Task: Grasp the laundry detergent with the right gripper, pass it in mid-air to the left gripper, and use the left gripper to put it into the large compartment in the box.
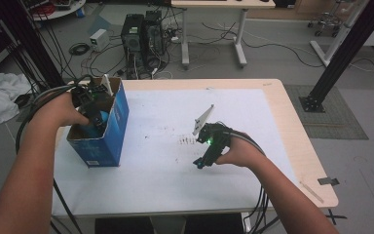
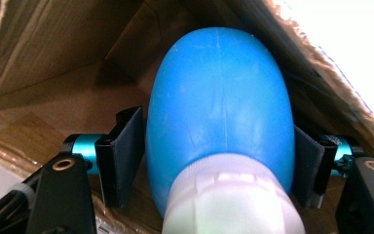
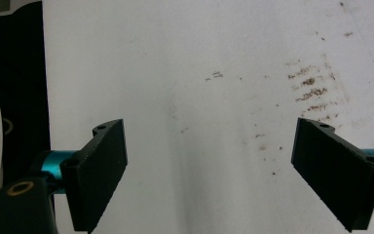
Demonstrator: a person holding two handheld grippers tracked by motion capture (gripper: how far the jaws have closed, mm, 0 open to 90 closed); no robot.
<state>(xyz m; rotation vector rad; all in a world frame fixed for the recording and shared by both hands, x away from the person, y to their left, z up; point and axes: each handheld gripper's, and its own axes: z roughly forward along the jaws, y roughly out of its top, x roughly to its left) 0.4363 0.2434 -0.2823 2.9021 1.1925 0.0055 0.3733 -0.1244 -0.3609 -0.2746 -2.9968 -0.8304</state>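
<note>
a: where is the blue bottle [image 2: 219, 112]?
b: down in the blue box [image 1: 119, 124] on the counter [image 1: 272, 97]. the left gripper [image 2: 214, 161] squeezes it on both sides.
a: next?
b: i think lift it straight up. the right gripper [image 3: 209, 170] waits, wide open, holding nothing.

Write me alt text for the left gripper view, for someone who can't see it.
A blue bottle with a white cap sits gripped between the left gripper's two black fingers, inside a brown cardboard box. The cap points toward the camera, and bright white table shows past the box's torn edge at upper right.
</note>
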